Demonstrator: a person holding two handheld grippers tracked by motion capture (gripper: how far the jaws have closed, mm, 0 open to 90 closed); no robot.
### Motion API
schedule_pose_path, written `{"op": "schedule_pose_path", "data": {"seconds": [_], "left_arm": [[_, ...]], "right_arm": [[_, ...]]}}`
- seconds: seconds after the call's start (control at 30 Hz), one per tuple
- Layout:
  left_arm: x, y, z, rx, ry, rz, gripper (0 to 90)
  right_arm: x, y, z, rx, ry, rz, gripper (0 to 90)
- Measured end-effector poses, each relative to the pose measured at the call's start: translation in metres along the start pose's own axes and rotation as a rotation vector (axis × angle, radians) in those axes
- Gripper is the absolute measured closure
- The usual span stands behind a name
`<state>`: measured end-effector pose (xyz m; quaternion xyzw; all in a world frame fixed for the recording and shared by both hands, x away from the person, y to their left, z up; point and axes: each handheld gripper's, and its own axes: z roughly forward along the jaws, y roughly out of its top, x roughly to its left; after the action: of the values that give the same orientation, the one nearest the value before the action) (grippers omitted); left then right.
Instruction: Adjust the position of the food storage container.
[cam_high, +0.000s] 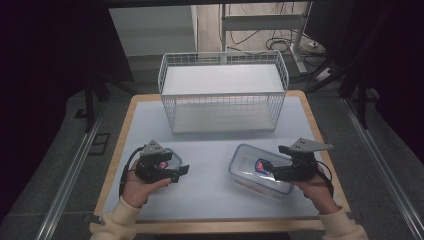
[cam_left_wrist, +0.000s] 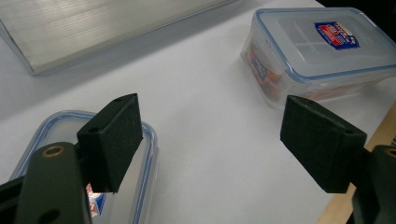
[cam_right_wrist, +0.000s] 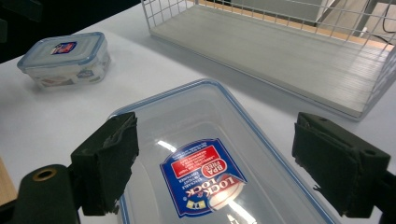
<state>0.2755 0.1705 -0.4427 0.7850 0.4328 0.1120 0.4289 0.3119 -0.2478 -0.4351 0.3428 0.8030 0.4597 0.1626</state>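
Two clear plastic boxes with blue-edged lids rest on the white table mat. The small box (cam_high: 167, 159) lies at the left, partly hidden under my left gripper (cam_high: 181, 174), whose jaws stand open and empty. One left jaw hangs over the small box's lid (cam_left_wrist: 51, 135). The large box (cam_high: 252, 172) lies at the right, with a red and blue label (cam_right_wrist: 205, 179) on its lid. My right gripper (cam_high: 274, 159) hovers just over this lid with its jaws open and apart from it. The large box (cam_left_wrist: 322, 46) also lies ahead of the left gripper (cam_left_wrist: 217, 135).
A white wire rack (cam_high: 223, 56) with two pale boards stands at the back middle of the table. Bare mat (cam_high: 210, 165) lies between the two boxes. The wooden table edge (cam_high: 220, 226) runs along the front. The small box (cam_right_wrist: 65, 58) sits far from the right gripper (cam_right_wrist: 224, 158).
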Motion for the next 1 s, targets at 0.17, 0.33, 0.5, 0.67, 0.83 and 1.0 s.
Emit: {"op": "schedule_pose_path", "data": {"seconds": [0.17,0.33,0.5,0.67,0.83,1.0], "left_arm": [[0.001,0.000,0.000,0.002,-0.003,0.000,20.5],[0.002,-0.001,-0.001,0.002,0.002,-0.001,20.3],[0.003,-0.002,-0.005,-0.004,0.004,-0.008,20.2],[0.002,-0.002,-0.005,-0.006,-0.001,-0.012,20.0],[0.002,0.001,-0.002,-0.009,-0.014,-0.013,19.9],[0.003,-0.001,0.003,0.008,-0.022,-0.010,19.8]], "right_arm": [[-0.002,-0.001,-0.002,-0.001,-0.008,0.004,14.3],[-0.002,0.001,-0.003,-0.003,-0.008,0.011,14.3],[-0.001,0.004,-0.004,-0.001,-0.003,0.020,15.0],[0.005,0.006,-0.007,0.003,0.015,0.026,17.7],[0.017,0.007,-0.013,0.024,0.026,0.004,29.3],[0.030,0.002,-0.019,0.039,0.068,-0.009,51.9]]}}
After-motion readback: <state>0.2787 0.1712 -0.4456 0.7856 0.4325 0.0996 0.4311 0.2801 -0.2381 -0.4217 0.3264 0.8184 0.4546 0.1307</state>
